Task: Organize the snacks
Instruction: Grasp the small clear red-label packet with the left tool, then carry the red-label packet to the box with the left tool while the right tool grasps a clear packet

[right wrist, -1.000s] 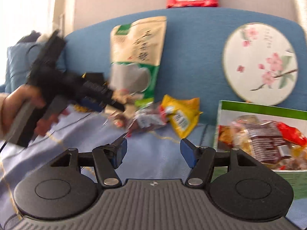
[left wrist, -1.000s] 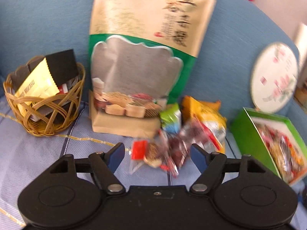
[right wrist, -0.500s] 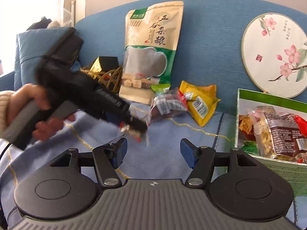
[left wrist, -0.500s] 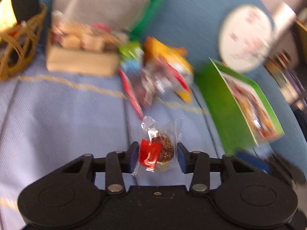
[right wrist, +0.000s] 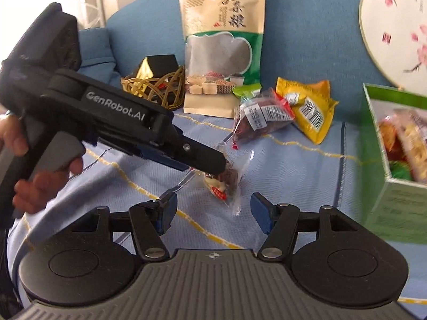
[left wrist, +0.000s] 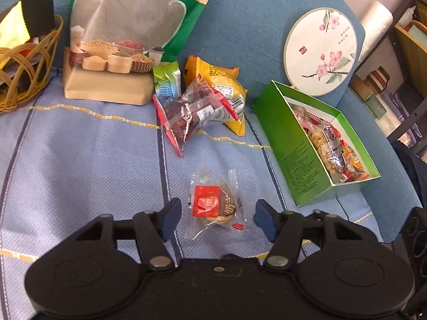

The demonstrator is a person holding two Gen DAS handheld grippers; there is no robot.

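Observation:
A small clear snack packet (left wrist: 213,208) with a red label lies on the light blue cloth (left wrist: 80,160). My left gripper (left wrist: 216,213) straddles it; its jaws are opening and the blue pads (left wrist: 170,213) stand clear of the wrapper on both sides. In the right wrist view a hand holds the left gripper (right wrist: 224,165) over the same packet (right wrist: 226,184). My right gripper (right wrist: 213,204) is open just in front of the packet, with nothing between its fingers. A green box (left wrist: 301,154) holding several snacks stands open to the right.
Against the blue sofa back lie a dark red packet (left wrist: 192,112), a yellow packet (left wrist: 224,80) and a small green one (left wrist: 168,80). A tall grain bag (left wrist: 128,26) stands behind them, a wicker basket (left wrist: 24,61) to the left, a round fan (left wrist: 320,50) to the right.
Half a second ago the left gripper was shut on the small packet; now its jaws are wide and the packet rests on the cloth. The right gripper has moved closer to the packet.

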